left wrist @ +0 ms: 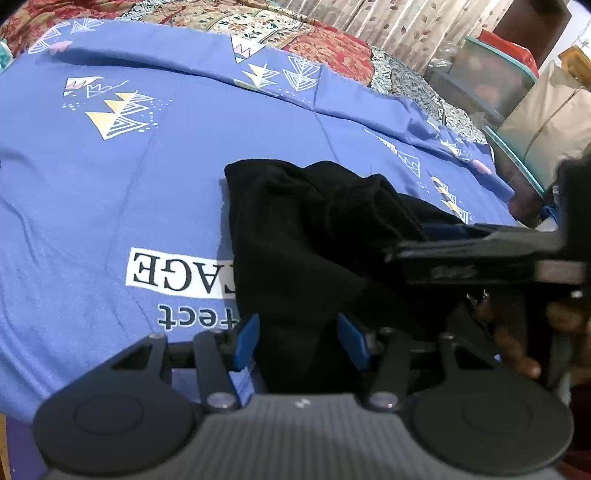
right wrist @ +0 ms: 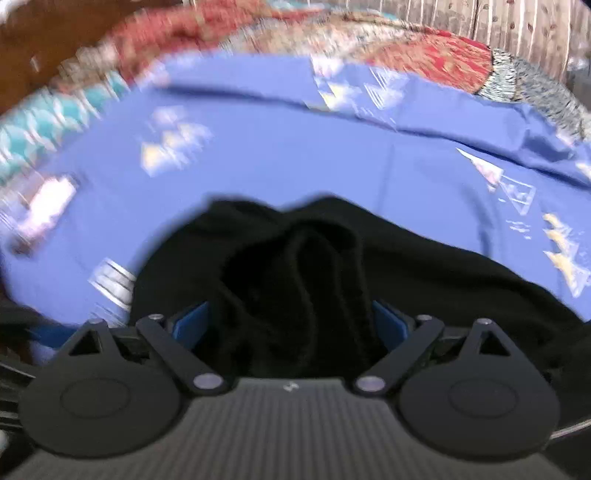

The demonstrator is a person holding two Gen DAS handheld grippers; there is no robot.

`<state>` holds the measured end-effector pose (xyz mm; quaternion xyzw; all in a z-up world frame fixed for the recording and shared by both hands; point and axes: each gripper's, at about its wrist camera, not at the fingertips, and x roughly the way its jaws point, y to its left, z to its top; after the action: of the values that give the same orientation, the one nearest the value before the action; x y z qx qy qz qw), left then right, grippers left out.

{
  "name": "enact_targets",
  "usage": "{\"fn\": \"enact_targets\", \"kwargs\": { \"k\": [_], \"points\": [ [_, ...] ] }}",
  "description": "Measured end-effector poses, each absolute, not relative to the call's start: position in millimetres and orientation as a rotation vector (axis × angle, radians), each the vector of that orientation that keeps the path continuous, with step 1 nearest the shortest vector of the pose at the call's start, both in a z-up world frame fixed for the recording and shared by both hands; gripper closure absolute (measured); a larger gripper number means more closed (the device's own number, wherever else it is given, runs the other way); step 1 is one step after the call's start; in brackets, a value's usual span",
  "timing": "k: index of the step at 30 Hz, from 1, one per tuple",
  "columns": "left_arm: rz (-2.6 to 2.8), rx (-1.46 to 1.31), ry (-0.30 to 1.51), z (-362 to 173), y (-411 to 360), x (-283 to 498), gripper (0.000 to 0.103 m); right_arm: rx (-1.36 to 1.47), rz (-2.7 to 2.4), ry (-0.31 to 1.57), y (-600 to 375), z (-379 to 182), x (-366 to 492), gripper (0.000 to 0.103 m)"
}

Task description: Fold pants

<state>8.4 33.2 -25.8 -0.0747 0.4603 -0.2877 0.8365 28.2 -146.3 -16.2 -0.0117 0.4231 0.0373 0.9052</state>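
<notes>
1. Bedroom. Blue printed sheet [left wrist: 184, 177] spread over a patterned quilt [left wrist: 325, 48]; curtains [left wrist: 406, 26] and storage bins [left wrist: 495, 74] beyond the sheet's far right edge.
2. Black pants [left wrist: 314, 236] lie bunched near the sheet's near edge, covering part of its printed lettering.
3. Left tool [left wrist: 299, 341]: fingers partly open, cloth between them; clamped or not, cannot tell.
4. Right tool [right wrist: 291, 321]: wide open around a bunched ridge of cloth. View blurred.
5. Judgement: soft, light, limp fabric; best pinched at waistband or hem corners.

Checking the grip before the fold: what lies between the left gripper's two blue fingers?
In the left wrist view, only black pants fabric fills the gap of the left gripper, bunched between the fingers.
</notes>
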Motion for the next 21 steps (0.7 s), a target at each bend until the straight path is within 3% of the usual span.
{"fn": "enact_targets", "kwargs": {
  "k": [1,2,4,5,8,12,14,16,19,21],
  "points": [
    [-0.609,-0.159,0.975,-25.9,33.9,8.5,0.055,-0.017,0.062,0.879,-152.7,-22.7,30.7,0.021],
    [-0.608,-0.161,0.975,-25.7,35.4,8.0,0.054,0.038,0.055,0.897,-164.7,-28.0,33.7,0.053],
    [-0.605,-0.17,0.971,-24.5,39.1,8.0,0.054,0.373,0.078,0.924,-204.2,-25.2,37.3,0.076],
    [-0.604,-0.178,0.965,-22.9,42.1,8.4,0.054,0.593,0.143,0.901,-226.3,-21.9,36.8,0.079],
    [-0.582,-0.235,0.939,-16.7,54.4,12.5,0.053,1.057,0.349,0.71,-265.1,-11.3,29.7,0.079],
    [-0.555,-0.281,0.929,-12.2,67.1,17.0,0.053,1.148,0.484,0.497,-285.2,0.9,9.7,0.078],
    [-0.551,-0.271,0.936,-14.2,66.6,17.6,0.053,1.096,0.35,0.569,-299.3,-18.2,3.5,0.077],
    [-0.554,-0.257,0.957,-18.0,60.6,18.9,0.053,0.879,0.054,0.764,-304.2,-42.1,0.6,0.078],
    [-0.578,-0.239,0.99,-23.3,46.8,18.6,0.049,0.641,-0.027,0.766,-290.7,-43.5,-15.1,0.07],
    [-0.601,-0.229,1.018,-26.0,35.9,19.4,0.034,0.638,0.021,0.746,-290.4,-34.6,-18.1,0.046]
  ]
}}
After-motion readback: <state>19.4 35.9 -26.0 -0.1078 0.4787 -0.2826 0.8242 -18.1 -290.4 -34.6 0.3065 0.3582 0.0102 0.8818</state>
